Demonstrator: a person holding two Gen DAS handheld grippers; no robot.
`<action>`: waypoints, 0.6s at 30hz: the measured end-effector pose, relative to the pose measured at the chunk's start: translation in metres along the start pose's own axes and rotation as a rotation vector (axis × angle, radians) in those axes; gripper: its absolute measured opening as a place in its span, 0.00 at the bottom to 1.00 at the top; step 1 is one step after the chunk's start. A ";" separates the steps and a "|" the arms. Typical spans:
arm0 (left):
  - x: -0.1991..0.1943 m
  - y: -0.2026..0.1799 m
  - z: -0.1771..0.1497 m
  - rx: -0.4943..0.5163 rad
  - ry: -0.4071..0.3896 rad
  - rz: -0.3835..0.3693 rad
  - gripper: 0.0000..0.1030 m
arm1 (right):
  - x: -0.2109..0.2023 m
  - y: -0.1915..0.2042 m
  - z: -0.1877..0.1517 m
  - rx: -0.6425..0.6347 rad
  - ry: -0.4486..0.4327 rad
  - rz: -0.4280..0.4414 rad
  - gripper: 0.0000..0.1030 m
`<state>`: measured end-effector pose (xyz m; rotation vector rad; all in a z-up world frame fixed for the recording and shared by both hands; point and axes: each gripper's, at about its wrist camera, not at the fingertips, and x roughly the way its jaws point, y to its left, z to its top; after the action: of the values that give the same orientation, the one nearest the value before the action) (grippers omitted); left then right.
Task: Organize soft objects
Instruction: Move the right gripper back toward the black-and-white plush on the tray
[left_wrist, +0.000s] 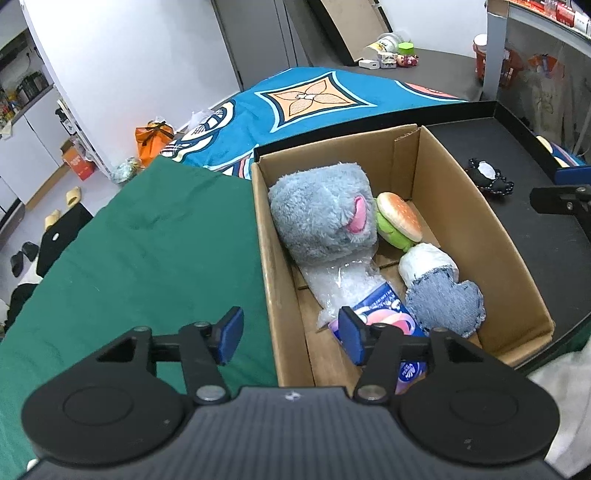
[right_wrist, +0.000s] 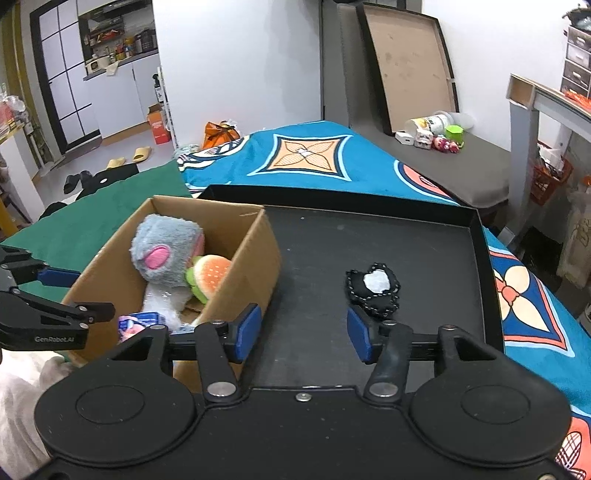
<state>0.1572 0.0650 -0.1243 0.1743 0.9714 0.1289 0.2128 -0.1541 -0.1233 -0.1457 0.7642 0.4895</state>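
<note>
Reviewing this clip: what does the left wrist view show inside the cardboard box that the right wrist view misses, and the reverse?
Only the left wrist view: the denim heart and the white roll in the cardboard box. Only the right wrist view: the black tray's far rim and the open right hand-held gripper before the black heart pouch. Both: grey plush, burger toy.
</note>
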 end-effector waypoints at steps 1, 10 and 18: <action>0.001 -0.001 0.001 0.002 0.001 0.007 0.57 | 0.001 -0.003 -0.001 0.005 0.001 -0.001 0.54; 0.005 -0.010 0.011 0.021 0.008 0.054 0.65 | 0.014 -0.029 -0.004 0.048 0.014 -0.010 0.61; 0.015 -0.019 0.020 0.040 0.024 0.085 0.66 | 0.030 -0.051 -0.006 0.094 0.031 -0.006 0.63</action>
<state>0.1823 0.0471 -0.1290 0.2515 0.9910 0.1903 0.2520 -0.1899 -0.1515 -0.0685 0.8155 0.4462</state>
